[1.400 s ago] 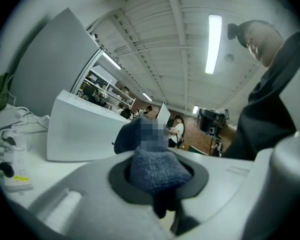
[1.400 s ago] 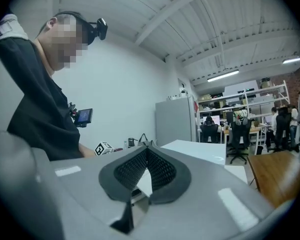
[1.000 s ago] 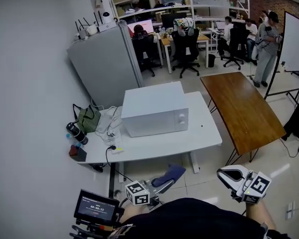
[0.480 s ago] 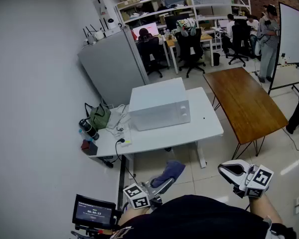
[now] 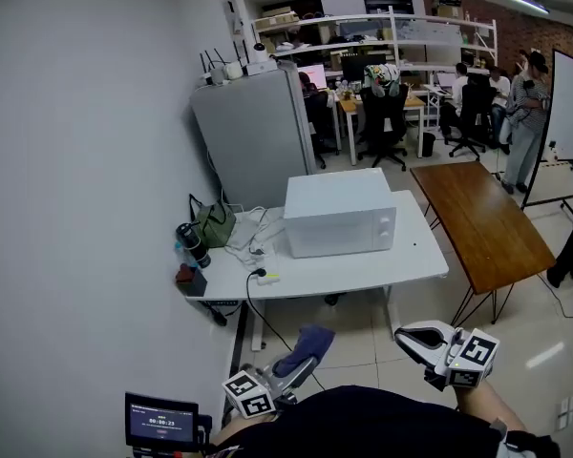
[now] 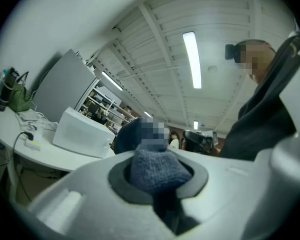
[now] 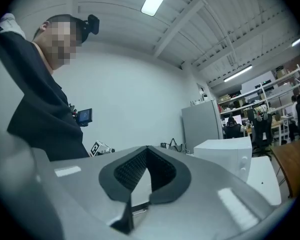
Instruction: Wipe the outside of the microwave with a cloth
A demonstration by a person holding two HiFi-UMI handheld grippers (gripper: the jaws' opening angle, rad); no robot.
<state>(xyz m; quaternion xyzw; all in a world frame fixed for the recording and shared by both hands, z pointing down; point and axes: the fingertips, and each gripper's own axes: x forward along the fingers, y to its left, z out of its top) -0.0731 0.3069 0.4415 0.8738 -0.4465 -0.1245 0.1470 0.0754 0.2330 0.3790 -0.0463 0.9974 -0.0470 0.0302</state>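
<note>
The blue cloth (image 5: 311,341) is clamped in the left hand-held gripper (image 5: 299,364) while the right hand-held gripper (image 5: 410,340) is closed on nothing, both well apart from the microwave (image 5: 339,213).

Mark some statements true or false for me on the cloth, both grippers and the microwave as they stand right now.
1. The left gripper is shut on the blue cloth. True.
2. The right gripper holds a second cloth. False: its jaws are together with nothing between them.
3. The microwave stands on the white table. True.
4. The microwave door hangs open. False: the door is closed, flush with the front.
5. The cloth is pressed against the microwave. False: it is held short of the table, apart from the microwave.
</note>
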